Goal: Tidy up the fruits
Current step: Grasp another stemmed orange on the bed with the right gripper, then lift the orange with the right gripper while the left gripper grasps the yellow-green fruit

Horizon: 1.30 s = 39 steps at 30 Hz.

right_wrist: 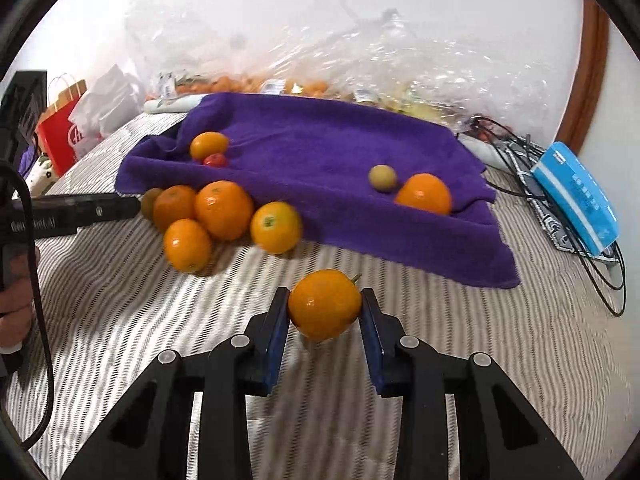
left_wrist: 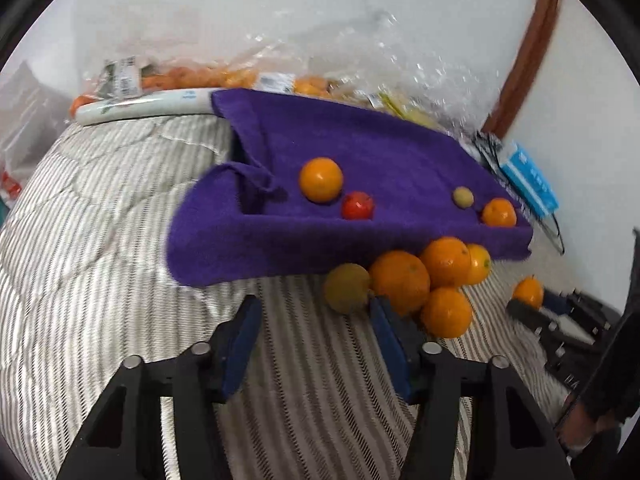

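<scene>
I am working over a bed covered in a grey and white striped quilt (right_wrist: 120, 320), with a plain white wall (right_wrist: 280, 12) behind it and a curved brown wooden trim (right_wrist: 592, 60) far off to the right of my right gripper (right_wrist: 325, 312). Ahead of both grippers a purple terry towel (right_wrist: 320, 140) lies spread and rumpled on the quilt; on it I see a small orange fruit (right_wrist: 209, 145) touching a small red fruit (right_wrist: 215, 160) toward its left, and a small yellow-green round fruit (right_wrist: 383, 177) just beside an orange (right_wrist: 424, 193) toward its right. Beyond the towel, against the wall, crumpled clear plastic bags (right_wrist: 360, 72) hold more orange fruit. To the right of my right gripper a blue and white packet (right_wrist: 576, 196) rests on tangled black cables (right_wrist: 600, 264). A loose cluster of oranges (right_wrist: 224, 210) sits on the quilt at the towel's near edge, ahead and left of my right gripper and just ahead and right of my left gripper (left_wrist: 316, 320). My right gripper is pinching a round orange with a short stem (right_wrist: 325, 304) between its blue pads. My left gripper stands spread with nothing between its pads, its right pad close beside a dull yellow-green fruit (left_wrist: 347, 288)
</scene>
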Each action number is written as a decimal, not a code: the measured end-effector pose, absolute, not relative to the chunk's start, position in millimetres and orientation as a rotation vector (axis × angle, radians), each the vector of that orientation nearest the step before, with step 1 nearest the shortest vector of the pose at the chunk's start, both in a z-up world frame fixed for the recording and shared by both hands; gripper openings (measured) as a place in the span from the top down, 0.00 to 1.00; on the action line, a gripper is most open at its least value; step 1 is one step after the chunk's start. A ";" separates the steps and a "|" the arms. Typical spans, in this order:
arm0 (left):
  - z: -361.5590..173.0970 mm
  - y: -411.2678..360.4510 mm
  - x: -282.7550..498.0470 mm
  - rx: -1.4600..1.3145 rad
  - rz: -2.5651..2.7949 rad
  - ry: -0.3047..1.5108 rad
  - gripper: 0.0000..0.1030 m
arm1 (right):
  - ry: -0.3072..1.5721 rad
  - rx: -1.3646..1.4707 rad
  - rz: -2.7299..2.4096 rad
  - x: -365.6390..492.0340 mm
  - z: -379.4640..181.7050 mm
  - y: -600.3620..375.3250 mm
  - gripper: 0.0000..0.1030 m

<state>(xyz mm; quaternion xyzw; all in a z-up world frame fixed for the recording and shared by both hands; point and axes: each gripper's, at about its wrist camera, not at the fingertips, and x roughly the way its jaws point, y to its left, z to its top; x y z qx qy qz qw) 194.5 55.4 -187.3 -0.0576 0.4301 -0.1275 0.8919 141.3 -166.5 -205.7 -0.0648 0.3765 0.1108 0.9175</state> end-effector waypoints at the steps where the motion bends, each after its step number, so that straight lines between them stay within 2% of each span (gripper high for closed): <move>1: -187.5 50.2 195.8 -0.090 -0.250 0.882 0.54 | 0.770 -0.130 0.228 142.2 -205.2 -169.4 0.67; 3: -186.4 43.9 198.4 -0.078 -0.273 0.880 0.67 | 0.767 -0.120 0.232 144.2 -205.2 -173.6 0.67; 6: -185.3 39.7 198.2 -0.088 -0.276 0.879 0.76 | 0.772 -0.082 0.250 149.5 -205.8 -179.2 0.67; 16: -189.5 30.4 201.9 -0.064 -0.257 0.884 0.75 | 0.858 -0.052 0.269 163.2 -217.5 -179.0 0.67; 39: -187.2 32.4 198.9 -0.103 -0.245 0.864 0.76 | 0.854 -0.087 0.267 164.9 -219.4 -172.0 0.66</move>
